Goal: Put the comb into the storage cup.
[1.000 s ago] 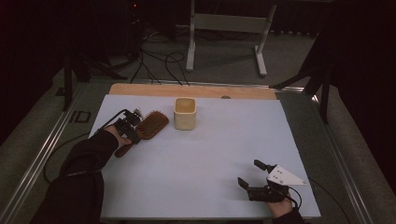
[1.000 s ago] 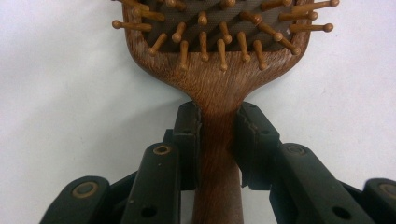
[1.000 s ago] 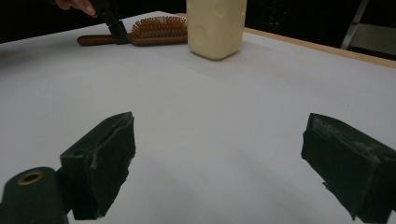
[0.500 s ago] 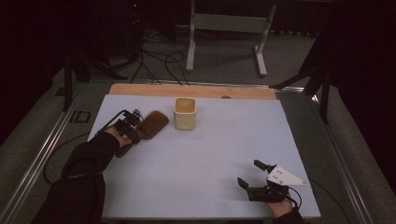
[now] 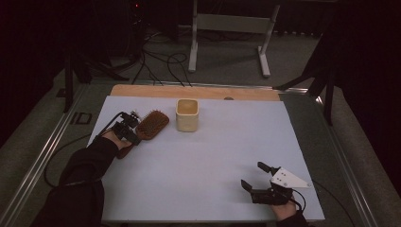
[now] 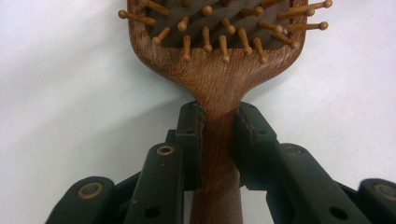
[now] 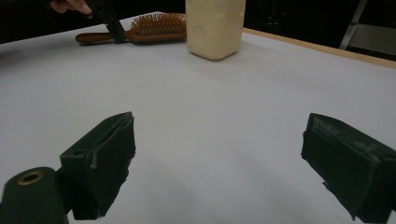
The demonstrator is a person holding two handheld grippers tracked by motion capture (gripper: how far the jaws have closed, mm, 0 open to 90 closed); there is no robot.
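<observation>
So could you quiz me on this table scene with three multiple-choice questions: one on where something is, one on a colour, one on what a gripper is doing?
1. Where does the hairbrush lie relative to the cup in the high view?
A. to its left
B. to its right
C. inside it

2. What colour is the cup?
A. blue
B. cream
C. black

3. What is the left gripper doing?
A. hanging open in the air
B. shut on the hairbrush's handle
C. holding the cup

Answers:
1 A, the hairbrush lies on the table just left of the cup.
2 B, the cup looks pale cream in the high view and the right gripper view.
3 B, the left gripper view shows both fingers pressed against the handle, while the right gripper is open with nothing in it.
</observation>
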